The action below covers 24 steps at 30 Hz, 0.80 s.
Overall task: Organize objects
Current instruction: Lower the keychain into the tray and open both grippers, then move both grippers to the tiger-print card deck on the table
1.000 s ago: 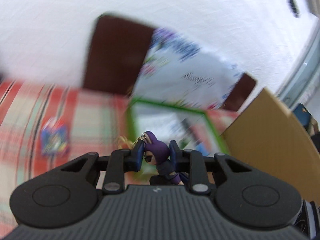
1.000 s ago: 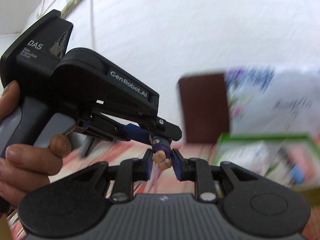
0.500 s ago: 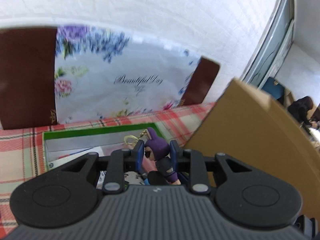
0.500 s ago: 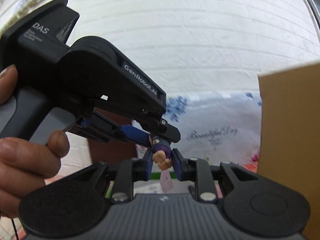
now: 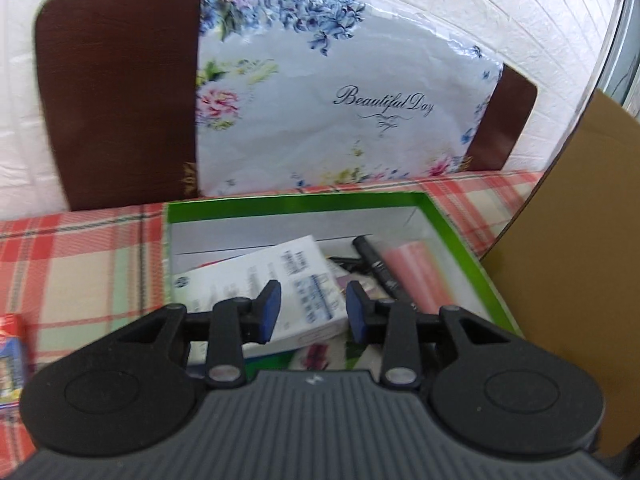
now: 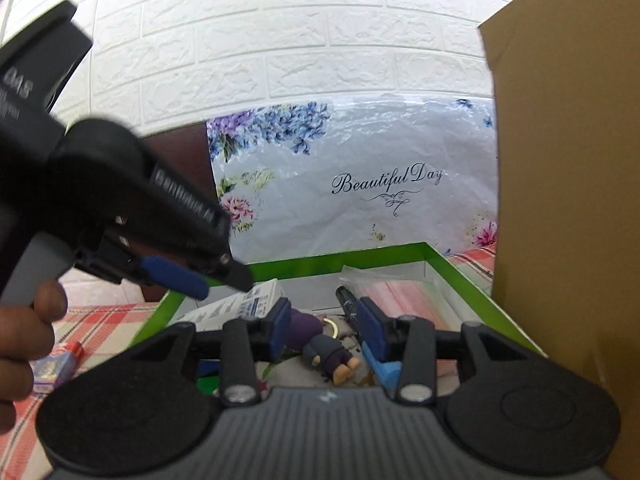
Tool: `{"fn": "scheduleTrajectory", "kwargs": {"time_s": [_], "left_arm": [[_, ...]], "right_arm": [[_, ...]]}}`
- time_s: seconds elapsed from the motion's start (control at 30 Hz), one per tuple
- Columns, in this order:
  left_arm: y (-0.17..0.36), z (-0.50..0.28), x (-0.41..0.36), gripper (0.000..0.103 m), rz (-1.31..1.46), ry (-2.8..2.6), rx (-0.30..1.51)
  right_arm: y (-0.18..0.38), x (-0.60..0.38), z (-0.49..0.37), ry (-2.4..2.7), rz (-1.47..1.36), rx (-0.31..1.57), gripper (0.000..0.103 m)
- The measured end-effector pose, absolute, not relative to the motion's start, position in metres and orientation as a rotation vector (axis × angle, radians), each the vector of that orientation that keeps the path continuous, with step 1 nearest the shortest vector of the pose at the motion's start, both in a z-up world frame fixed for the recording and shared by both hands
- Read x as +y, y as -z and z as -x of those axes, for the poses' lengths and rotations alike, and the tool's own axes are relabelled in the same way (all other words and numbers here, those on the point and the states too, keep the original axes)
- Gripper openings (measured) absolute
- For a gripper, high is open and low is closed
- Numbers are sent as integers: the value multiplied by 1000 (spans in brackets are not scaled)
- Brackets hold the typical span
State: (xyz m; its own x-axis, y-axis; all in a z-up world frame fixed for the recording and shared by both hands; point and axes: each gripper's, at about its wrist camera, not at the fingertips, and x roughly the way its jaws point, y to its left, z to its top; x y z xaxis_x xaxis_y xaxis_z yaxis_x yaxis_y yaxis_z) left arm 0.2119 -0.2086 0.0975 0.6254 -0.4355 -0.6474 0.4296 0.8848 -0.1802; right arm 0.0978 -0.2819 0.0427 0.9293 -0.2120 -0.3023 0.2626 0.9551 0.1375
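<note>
Lying in the green box (image 6: 472, 280), the purple figure (image 6: 320, 344) (both grippers open)

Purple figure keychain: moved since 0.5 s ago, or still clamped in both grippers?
Yes. The purple figure keychain has dropped out of both grippers into the green box and lies on its contents. Left gripper and right gripper are open.

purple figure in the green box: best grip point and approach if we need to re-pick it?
Grip the purple figure across its torso, coming from above. It lies on its side in the green box, head toward the white carton, feet toward the camera. The torso looks narrow enough; the round head might slip.
</note>
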Motion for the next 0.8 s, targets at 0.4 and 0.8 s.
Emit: {"fn": "scheduleTrajectory", "kwargs": {"time_s": [0.4,0.8], "left_arm": [[-100,-135,-184,51,-134,367,668],[-85,-94,-142,51,-127,309,702]], "right_arm": [[-57,-282,-45,213,-223,326,38],[-72,-253,-15,168,-217,326,39]]}}
